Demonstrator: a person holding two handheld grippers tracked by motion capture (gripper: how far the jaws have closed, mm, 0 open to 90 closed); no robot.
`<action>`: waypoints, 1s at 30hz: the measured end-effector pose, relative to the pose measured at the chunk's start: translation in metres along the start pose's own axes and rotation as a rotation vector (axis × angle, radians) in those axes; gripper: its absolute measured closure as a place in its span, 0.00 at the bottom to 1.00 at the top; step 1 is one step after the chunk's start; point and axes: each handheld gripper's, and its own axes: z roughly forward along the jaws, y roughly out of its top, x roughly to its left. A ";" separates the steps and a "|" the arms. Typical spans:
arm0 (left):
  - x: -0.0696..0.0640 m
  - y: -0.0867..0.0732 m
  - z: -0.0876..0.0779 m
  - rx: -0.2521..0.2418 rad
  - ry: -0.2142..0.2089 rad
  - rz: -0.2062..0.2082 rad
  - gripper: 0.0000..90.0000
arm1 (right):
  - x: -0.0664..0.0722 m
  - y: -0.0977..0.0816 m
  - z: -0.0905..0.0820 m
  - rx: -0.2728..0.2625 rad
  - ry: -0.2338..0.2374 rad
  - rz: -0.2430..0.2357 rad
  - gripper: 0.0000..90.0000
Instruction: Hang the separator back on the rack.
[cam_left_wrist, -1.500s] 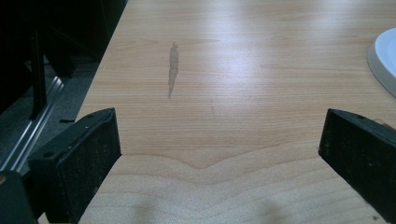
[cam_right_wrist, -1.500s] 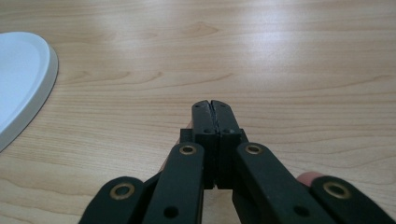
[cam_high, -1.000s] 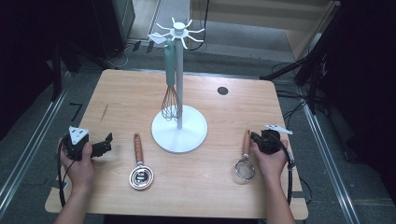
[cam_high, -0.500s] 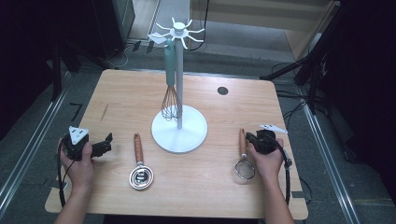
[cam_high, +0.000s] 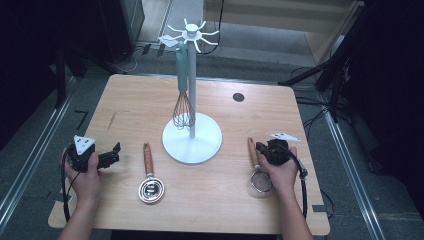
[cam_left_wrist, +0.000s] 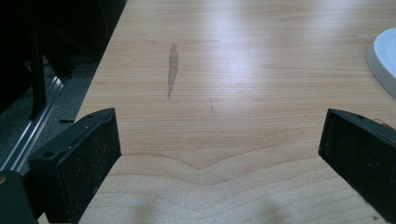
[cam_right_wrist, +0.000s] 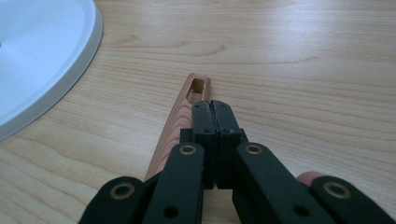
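A white stand (cam_high: 191, 145) with hooks on top stands mid-table, and a teal-handled whisk (cam_high: 183, 112) hangs from it. Left of its base lies a wooden-handled metal scoop (cam_high: 149, 175). At the right lies a small strainer (cam_high: 261, 182) with a wooden handle (cam_right_wrist: 184, 112). My right gripper (cam_right_wrist: 211, 105) is shut with nothing between its jaws, its tips just above and beside that handle's slotted end. My left gripper (cam_high: 114, 152) rests near the table's left edge. Its jaws (cam_left_wrist: 219, 140) are open over bare wood.
The stand's round base (cam_right_wrist: 42, 56) lies a short way left of the right gripper and shows at the right edge of the left gripper view (cam_left_wrist: 385, 60). A black grommet (cam_high: 238, 97) sits in the far tabletop. Cables and dark floor surround the table.
My right hand has edged left, and the strainer's handle has swung left with it while the mesh end stayed put. The left hand has not moved.
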 end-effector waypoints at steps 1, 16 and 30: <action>0.000 0.000 0.000 -0.002 0.000 0.000 0.00 | 0.001 0.000 0.000 0.001 0.002 -0.004 1.00; 0.000 0.000 0.000 -0.002 0.000 -0.001 0.00 | 0.008 0.002 -0.003 -0.011 0.046 -0.026 1.00; 0.000 0.000 0.000 -0.002 -0.001 -0.004 0.00 | 0.009 0.010 -0.018 0.075 0.080 0.019 0.79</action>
